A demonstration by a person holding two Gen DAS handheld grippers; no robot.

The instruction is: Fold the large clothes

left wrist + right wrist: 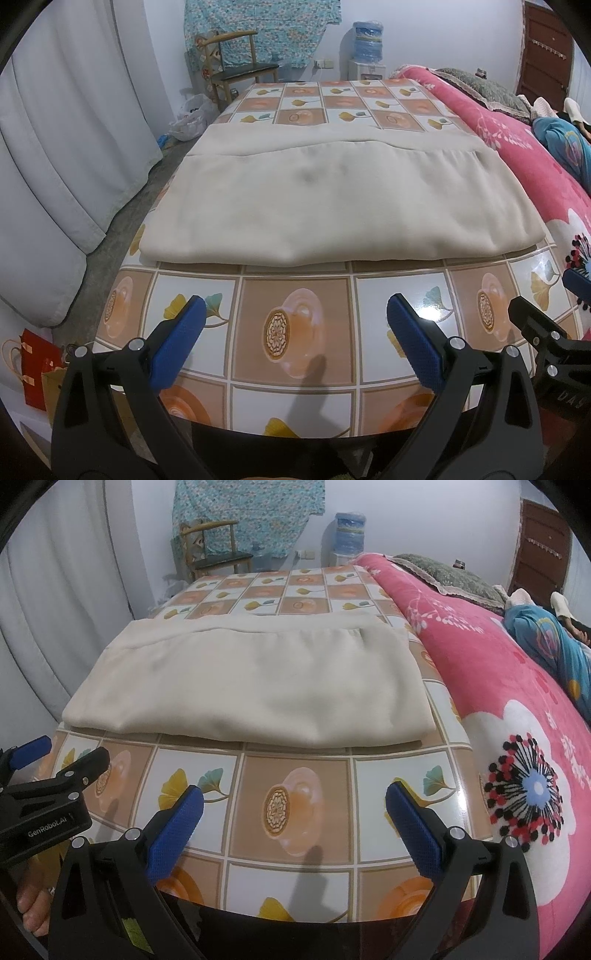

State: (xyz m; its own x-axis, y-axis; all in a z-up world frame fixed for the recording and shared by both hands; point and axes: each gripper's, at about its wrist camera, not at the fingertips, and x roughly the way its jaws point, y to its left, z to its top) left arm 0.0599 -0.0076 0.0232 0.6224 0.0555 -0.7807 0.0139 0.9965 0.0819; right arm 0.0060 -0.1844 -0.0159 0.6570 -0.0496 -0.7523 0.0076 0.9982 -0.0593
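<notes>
A large cream cloth (325, 199) lies folded flat on the table (295, 332) with the patterned oilcloth; its near folded edge faces me. It also shows in the right wrist view (258, 686). My left gripper (295, 306) is open and empty, hovering over the table's near edge, short of the cloth. My right gripper (293, 794) is open and empty, beside it on the right, also short of the cloth. The left gripper's fingers (33, 755) show at the left of the right wrist view, and the right gripper's fingers (576, 282) at the right edge of the left wrist view.
A bed with a pink flowered blanket (517, 709) runs along the table's right side, with a person in blue (546, 642) lying on it. A wooden chair (236, 66) and a water dispenser (367, 51) stand beyond the table. White curtains (55, 147) hang at left.
</notes>
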